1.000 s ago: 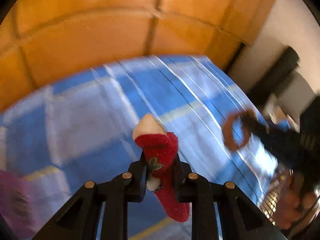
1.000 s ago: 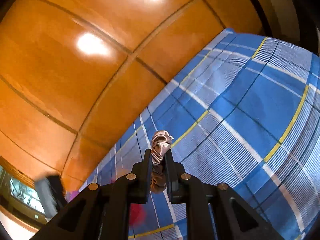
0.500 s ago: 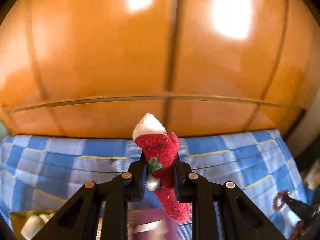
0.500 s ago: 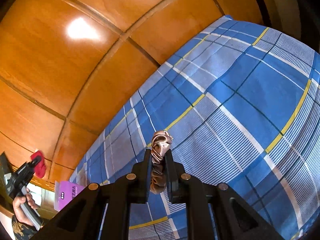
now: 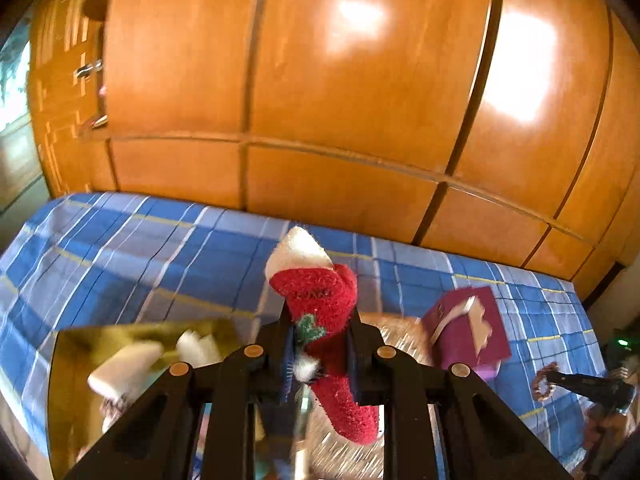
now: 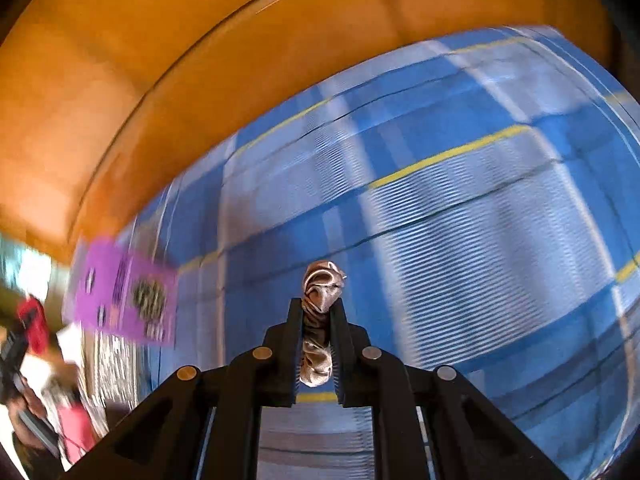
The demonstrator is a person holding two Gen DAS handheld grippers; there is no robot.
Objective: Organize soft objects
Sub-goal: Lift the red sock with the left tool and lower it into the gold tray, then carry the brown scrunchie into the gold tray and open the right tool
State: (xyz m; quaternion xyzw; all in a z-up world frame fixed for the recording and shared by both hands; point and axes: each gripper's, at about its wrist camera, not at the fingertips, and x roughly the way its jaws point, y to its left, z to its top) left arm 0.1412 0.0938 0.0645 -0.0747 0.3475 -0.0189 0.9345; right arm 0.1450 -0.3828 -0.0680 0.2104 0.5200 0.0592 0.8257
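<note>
Left gripper [image 5: 320, 344]: jaws narrow, clamped on the red sock [image 5: 324, 312]; white cuff up, beyond the tips, toe hanging below the jaws.
Right gripper [image 6: 316, 344]: jaws narrow, clamped on the tan scrunchie [image 6: 320, 292], which bulges above and below the pads.
Surface: blue plaid bedcover [image 5: 160, 248] ahead of and under both tools, backed by the wooden wardrobe [image 5: 360, 100].
Containers, left view: olive box [image 5: 72, 360] below left of the jaws, holding pale rolled items [image 5: 120, 372]; woven basket [image 5: 400, 332] directly behind the jaws; purple box [image 5: 468, 328] to their right.
Containers, right view: purple box [image 6: 124, 300] far left of the jaws, blurred.
Done: both soft items lifted clear of the bedcover; some pale items already in the olive box.
Left to do: neither carried item released yet; judged next step is placement in a container, and which one suits each item cannot be told.
Change, left view: a second ago only bedcover and the other tool lay ahead; the view has since swung so that the olive box, basket and purple box sit close around the jaws. Grip on the sock unchanged.
Change, right view: the purple box, small at the left edge half a second ago, is now larger and nearer; background heavily smeared. Grip on the scrunchie unchanged.
</note>
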